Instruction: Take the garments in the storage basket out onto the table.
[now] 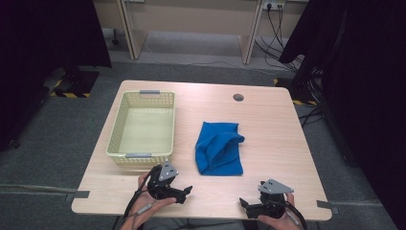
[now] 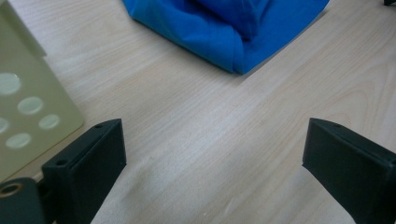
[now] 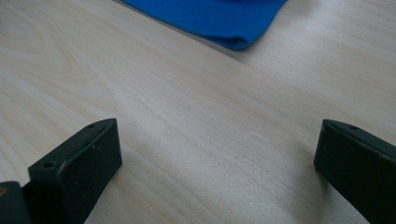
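A crumpled blue cloth (image 1: 219, 148) lies in the middle of the wooden table (image 1: 268, 124), to the right of a pale yellow perforated basket (image 1: 142, 128) with nothing in it. My left gripper (image 1: 187, 190) rests near the front edge, below the basket, open and pointing right toward the cloth (image 2: 233, 28). The basket's corner (image 2: 28, 107) is at the left of the left gripper view. My right gripper (image 1: 243, 205) sits at the front right, open, pointing left. In the right gripper view the cloth's corner (image 3: 219, 18) lies ahead; bare wood lies between the jaws.
A round cable hole (image 1: 238, 97) sits near the table's far edge. Dark curtains hang at both sides and cables (image 1: 280, 33) trail on the floor behind. Tape tabs mark the table's front corners.
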